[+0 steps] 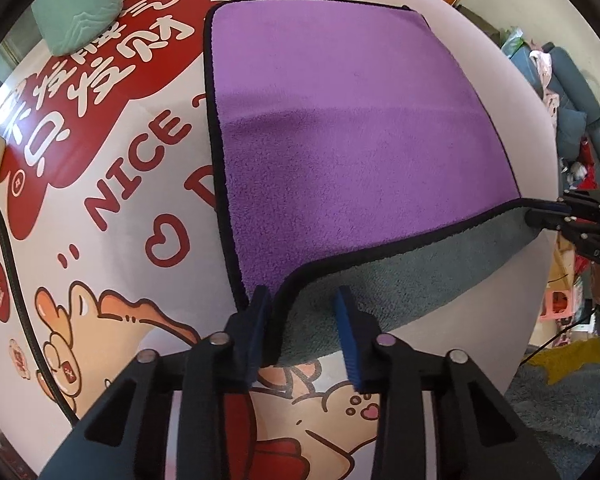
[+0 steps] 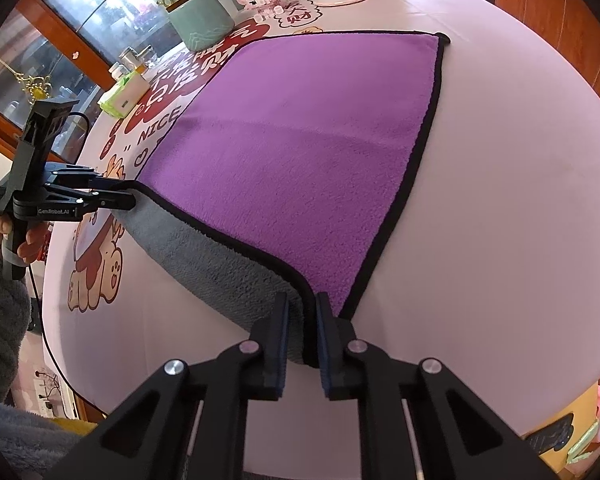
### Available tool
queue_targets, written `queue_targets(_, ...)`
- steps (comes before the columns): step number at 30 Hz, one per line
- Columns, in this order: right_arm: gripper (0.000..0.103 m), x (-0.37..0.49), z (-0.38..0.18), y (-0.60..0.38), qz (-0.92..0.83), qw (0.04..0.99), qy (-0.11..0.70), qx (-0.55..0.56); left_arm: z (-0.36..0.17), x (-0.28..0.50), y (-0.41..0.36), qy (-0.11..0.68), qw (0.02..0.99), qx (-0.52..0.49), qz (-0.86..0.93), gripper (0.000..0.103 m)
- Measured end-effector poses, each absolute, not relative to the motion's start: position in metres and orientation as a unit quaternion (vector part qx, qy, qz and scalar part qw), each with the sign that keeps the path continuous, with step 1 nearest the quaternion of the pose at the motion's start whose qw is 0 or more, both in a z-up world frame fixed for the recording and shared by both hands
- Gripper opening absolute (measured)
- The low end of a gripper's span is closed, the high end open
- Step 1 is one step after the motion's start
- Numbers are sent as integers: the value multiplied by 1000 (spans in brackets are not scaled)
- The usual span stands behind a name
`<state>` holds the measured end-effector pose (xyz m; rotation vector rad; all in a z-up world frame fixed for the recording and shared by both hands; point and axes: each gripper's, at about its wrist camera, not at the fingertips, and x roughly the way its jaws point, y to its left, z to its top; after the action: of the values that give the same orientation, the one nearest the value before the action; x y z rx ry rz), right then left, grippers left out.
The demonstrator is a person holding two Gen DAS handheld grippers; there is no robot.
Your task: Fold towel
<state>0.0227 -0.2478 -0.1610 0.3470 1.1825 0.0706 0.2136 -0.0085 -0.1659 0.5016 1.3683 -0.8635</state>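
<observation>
The purple towel [image 1: 352,128] is spread on the round printed table [image 2: 500,200], its near edge lifted so the grey underside is shown. One near corner is clamped by the right gripper [image 2: 303,320]; the other sits between the left gripper [image 1: 302,312], whose jaws are seen parted

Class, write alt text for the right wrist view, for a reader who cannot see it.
The right gripper pinches the near corner of a purple microfibre towel with black trim and grey underside, lifting its near edge off a round white printed table. At left, the hand-held left gripper grips the other near corner.
</observation>
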Motion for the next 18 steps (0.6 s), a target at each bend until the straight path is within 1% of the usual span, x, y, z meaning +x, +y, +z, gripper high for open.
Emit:
queue_targets(1, 9, 23, -161, -248, 33, 816, 554, 162, -167, 212, -10, 605, 663, 228, -378, 20)
queue_targets(6, 5, 21, -159, -248, 33, 818, 551, 159, -165, 212, -9, 602, 671, 237, -362, 11)
queue_targets(10, 5, 19, -156, -246, 31, 821, 548, 155, -158, 205, -9, 592, 681, 248, -353, 8)
queue_targets(18, 5, 16, -150, -245, 25, 828, 539, 150, -146, 199, -14, 580, 704, 260, -317, 7)
